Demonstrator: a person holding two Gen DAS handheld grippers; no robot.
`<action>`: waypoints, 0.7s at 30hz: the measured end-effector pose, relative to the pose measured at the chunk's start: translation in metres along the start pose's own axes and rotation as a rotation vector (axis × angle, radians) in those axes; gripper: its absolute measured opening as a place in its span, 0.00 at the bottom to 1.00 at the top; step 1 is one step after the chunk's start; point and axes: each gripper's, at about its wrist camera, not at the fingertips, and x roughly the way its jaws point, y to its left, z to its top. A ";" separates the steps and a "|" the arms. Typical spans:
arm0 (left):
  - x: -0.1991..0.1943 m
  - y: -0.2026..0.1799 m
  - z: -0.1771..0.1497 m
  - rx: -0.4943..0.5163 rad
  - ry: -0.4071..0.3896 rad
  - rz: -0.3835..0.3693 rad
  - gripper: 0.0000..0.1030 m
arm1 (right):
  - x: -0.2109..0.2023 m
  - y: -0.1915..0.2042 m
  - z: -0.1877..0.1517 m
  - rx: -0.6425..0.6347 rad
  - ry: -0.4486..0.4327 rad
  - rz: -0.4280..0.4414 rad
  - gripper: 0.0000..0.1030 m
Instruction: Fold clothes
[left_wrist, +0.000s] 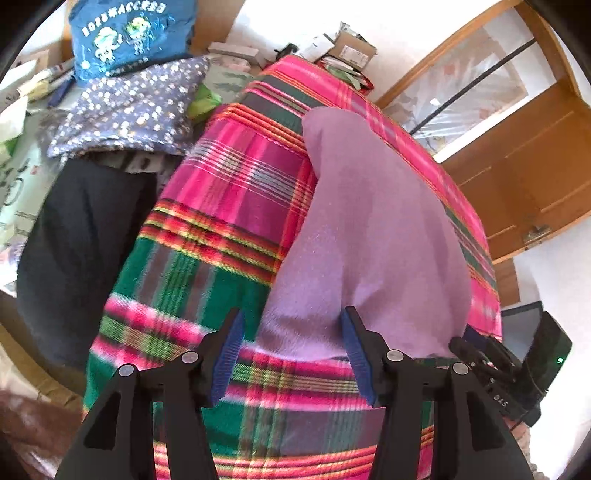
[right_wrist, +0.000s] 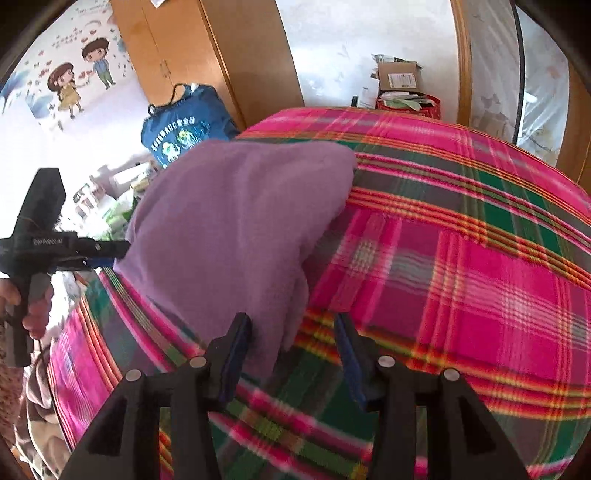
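Lying folded, purple garment (left_wrist: 369, 240) leaves plaid blanket (right_wrist: 461, 258) open.

Left gripper (left_wrist: 291, 354) – black frame, blue jaws, silver screws, right gripper (right_wrist: 293, 354) alike

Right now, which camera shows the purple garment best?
The right wrist view: the purple garment lies folded on the plaid blanket, its outline almost whole. The left wrist view shows it closer and stretched, its near edge partly behind the tongs.

A home bedroom: plaid blanket (right_wrist: 461, 240), wooden wardrobe (right_wrist: 177, 59), cartoon wall mural (right_wrist: 77, 77).
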 end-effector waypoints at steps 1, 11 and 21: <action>-0.004 -0.005 -0.003 0.014 -0.014 0.024 0.54 | -0.002 0.000 -0.002 0.006 0.012 -0.010 0.46; -0.016 -0.061 -0.047 0.155 -0.105 0.290 0.54 | -0.013 0.041 -0.014 0.000 0.076 0.001 0.46; 0.001 -0.077 -0.073 0.170 -0.113 0.397 0.54 | 0.002 0.060 -0.029 0.051 0.126 -0.104 0.46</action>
